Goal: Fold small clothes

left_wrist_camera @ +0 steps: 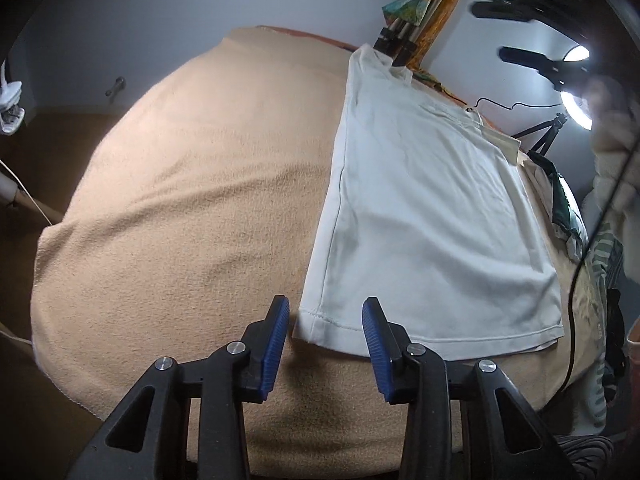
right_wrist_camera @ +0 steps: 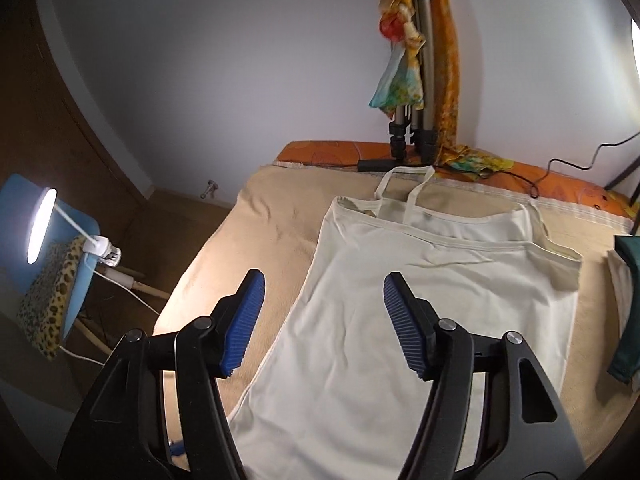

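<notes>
A white strappy top (left_wrist_camera: 432, 208) lies flat on a tan blanket (left_wrist_camera: 192, 200), hem towards me and straps at the far end. My left gripper (left_wrist_camera: 326, 314) is open and empty, with its blue pads either side of the hem's left corner. In the right wrist view the same top (right_wrist_camera: 400, 312) fills the middle, its thin straps (right_wrist_camera: 404, 188) pointing to the wall. My right gripper (right_wrist_camera: 324, 288) is open and empty, hovering above the top's left side.
A tripod (right_wrist_camera: 416, 120) draped with coloured scarves stands at the bed's far edge on an orange sheet (right_wrist_camera: 340, 152). Other clothes (right_wrist_camera: 624, 312) lie at the right. A lamp (right_wrist_camera: 40, 224) and blue chair (right_wrist_camera: 72, 288) stand left. A cable (left_wrist_camera: 580, 260) runs down the right.
</notes>
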A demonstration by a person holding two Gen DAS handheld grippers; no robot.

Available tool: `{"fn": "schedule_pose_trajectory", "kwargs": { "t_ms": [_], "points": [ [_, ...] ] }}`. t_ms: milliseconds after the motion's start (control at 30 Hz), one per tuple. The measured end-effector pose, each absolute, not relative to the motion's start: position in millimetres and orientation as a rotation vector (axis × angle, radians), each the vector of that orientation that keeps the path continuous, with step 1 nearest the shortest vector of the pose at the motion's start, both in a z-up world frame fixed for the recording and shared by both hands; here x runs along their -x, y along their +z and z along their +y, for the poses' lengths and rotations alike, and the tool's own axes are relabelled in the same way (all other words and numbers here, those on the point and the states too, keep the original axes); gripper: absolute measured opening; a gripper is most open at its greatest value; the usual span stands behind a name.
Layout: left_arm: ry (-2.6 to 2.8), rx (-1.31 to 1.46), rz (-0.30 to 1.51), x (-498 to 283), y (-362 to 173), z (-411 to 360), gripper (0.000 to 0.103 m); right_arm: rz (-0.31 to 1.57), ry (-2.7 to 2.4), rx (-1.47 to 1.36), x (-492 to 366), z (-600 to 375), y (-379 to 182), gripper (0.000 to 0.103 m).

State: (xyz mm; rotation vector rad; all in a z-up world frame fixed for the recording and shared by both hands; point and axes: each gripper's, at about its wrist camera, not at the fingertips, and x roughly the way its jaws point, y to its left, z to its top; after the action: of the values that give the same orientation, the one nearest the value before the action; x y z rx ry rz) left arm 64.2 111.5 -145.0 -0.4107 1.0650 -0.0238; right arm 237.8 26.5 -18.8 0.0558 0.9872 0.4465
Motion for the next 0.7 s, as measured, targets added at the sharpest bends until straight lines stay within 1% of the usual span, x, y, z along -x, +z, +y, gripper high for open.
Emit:
{"fn": "schedule_pose_trajectory", "kwargs": {
  "t_ms": [167, 233, 300, 367, 400, 433, 500, 700],
  "points": [
    [-0.043, 0.464, 1.093, -73, -153, 115, 0.035, 1.083, 0.444, -0.068, -283, 55, -53, 0.064],
    [-0.049, 0.469, 1.085, -74, -152, 117, 0.032, 1.113, 0.436, -0.060, -298, 65, -68, 0.063],
    [-0.050, 0.472, 1.082, -76, -152, 118, 0.022, 1.141, 0.433, -0.053, -311, 75, -82, 0.061],
    [-0.056, 0.491, 1.081, -76, -154, 122, 0.016, 1.165, 0.428, -0.042, -323, 85, -96, 0.058],
    [-0.066, 0.510, 1.080, -77, -155, 124, 0.011, 1.174, 0.424, -0.035, -328, 89, -101, 0.057],
    [-0.078, 0.530, 1.081, -78, -156, 125, 0.008, 1.182, 0.417, -0.027, -334, 93, -107, 0.056],
    [-0.094, 0.552, 1.082, -78, -156, 127, 0.005, 1.197, 0.397, -0.005, -345, 101, -117, 0.056],
    [-0.177, 0.520, 1.025, -72, -139, 112, 0.003, 1.219, 0.335, 0.033, -376, 111, -140, 0.053]
  ]
}}
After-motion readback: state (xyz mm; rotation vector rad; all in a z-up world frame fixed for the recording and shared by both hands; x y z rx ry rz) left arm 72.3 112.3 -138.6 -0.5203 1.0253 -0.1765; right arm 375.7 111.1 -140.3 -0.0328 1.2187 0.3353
